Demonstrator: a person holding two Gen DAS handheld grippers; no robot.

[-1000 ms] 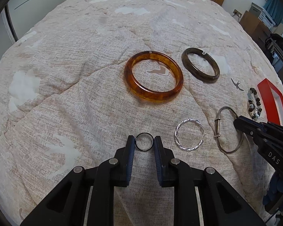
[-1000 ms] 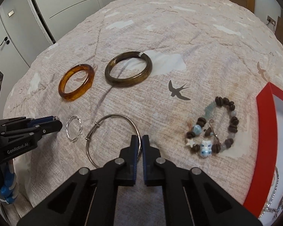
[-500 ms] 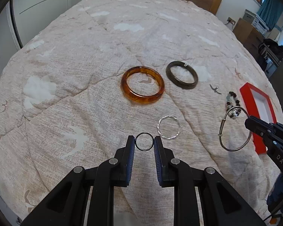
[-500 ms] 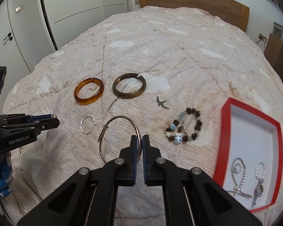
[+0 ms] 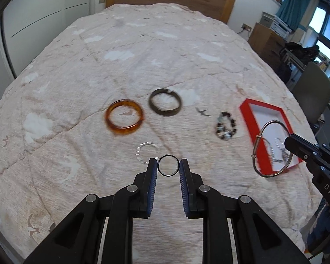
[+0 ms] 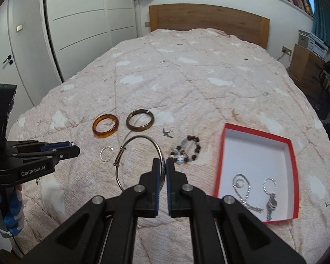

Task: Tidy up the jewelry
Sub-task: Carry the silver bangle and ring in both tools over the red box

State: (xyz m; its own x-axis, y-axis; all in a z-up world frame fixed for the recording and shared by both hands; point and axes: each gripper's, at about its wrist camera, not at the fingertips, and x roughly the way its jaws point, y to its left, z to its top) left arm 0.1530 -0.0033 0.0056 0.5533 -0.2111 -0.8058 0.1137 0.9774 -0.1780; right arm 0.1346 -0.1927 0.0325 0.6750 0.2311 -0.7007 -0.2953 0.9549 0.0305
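1. The red box [image 6: 293, 167] lies on the bed [image 6: 187, 77] with its white inside facing up; it holds a silver chain [image 6: 244, 189] and a silver pendant [image 6: 270, 195] side by side.
2. The left tongs [image 5: 168, 165] are pinched on a thin dark ring [image 5: 165, 173], held above the bed cover.
3. The right tongs [image 6: 162, 165] are closed narrow on a silver wire bangle [image 6: 129, 143]; from the left wrist view this bangle [image 5: 256, 154] hangs over the near edge of the box [image 5: 248, 118].
4. On the cover lie an amber bangle [image 6: 96, 129], a dark bangle [image 6: 132, 127], a small twisted silver ring [image 6: 103, 157] and a bead bracelet [image 6: 197, 150]; the bracelet is just beyond the right tongs.
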